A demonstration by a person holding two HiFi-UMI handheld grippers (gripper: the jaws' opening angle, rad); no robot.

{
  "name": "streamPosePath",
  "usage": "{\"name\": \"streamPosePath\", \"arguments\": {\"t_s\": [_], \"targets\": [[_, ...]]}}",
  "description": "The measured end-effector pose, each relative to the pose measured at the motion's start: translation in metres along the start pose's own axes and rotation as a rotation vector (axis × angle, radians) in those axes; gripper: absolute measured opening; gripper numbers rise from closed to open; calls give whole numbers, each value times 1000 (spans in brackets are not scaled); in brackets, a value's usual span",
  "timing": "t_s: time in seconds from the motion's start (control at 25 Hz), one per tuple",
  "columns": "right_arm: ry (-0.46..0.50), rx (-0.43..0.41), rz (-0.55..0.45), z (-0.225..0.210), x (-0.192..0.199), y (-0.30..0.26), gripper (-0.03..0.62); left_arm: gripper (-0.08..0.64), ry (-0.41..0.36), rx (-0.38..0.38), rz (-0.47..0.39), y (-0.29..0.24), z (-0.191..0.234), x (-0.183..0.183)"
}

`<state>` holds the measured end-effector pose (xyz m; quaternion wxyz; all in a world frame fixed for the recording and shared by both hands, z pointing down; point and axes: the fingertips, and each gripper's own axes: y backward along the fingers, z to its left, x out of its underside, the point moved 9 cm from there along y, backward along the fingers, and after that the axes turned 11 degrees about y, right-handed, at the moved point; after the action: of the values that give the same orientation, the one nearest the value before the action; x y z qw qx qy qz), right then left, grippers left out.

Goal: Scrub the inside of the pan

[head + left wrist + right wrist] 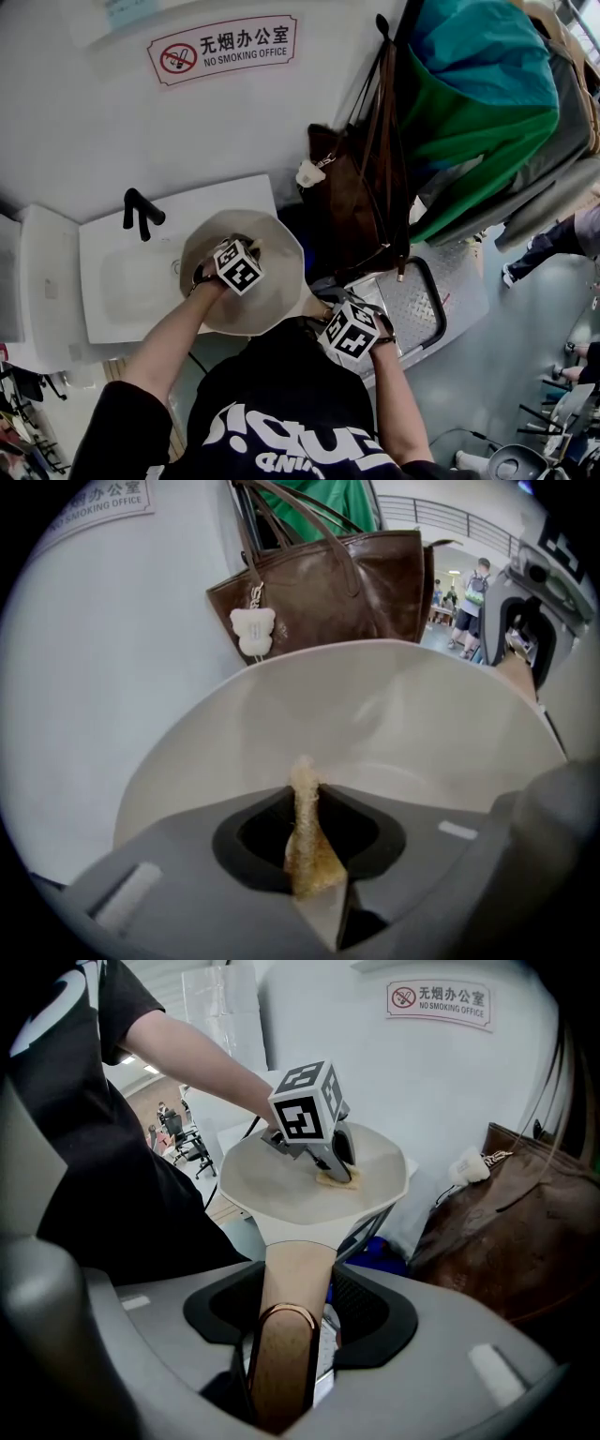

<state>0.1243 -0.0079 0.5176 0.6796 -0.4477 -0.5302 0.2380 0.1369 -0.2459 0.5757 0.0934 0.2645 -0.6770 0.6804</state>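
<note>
A cream pan (272, 272) is held level beside a white sink (103, 291). Its tan handle (286, 1335) runs back between the jaws of my right gripper (281, 1344), which is shut on it; the same gripper (352, 330) shows at the pan's near right. My left gripper (239, 265) sits inside the pan bowl (281, 1185), shut on a thin yellow-brown scrub pad (305, 846). The pad (337, 1178) presses on the pan floor toward its far side. The pan's pale inner wall (375, 724) fills the left gripper view.
A black tap (141, 214) stands at the sink's back. A brown leather bag (361, 187) with a white charm (253, 630) hangs on the wall right of the pan. Green and teal cloth (478, 103) hangs beyond. A metal step plate (417, 305) lies on the floor.
</note>
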Motion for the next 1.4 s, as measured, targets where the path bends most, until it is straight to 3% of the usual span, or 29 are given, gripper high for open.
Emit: {"name": "streamPosePath", "arguments": {"t_s": [0.24,0.52,1.04,1.4], "targets": [[-4,-2,-5,1,0,0,230,75,-51,-69,82,4,17,12],[-17,5,-9,1,0,0,229,75,-63,-60,138,12,20,24],[-20,12,-13,0,-2,2,229,77,-60,35,223,34,5,57],[-29,16,-10,0,0,1,227,77,-113,149,255,42,-27,63]]}}
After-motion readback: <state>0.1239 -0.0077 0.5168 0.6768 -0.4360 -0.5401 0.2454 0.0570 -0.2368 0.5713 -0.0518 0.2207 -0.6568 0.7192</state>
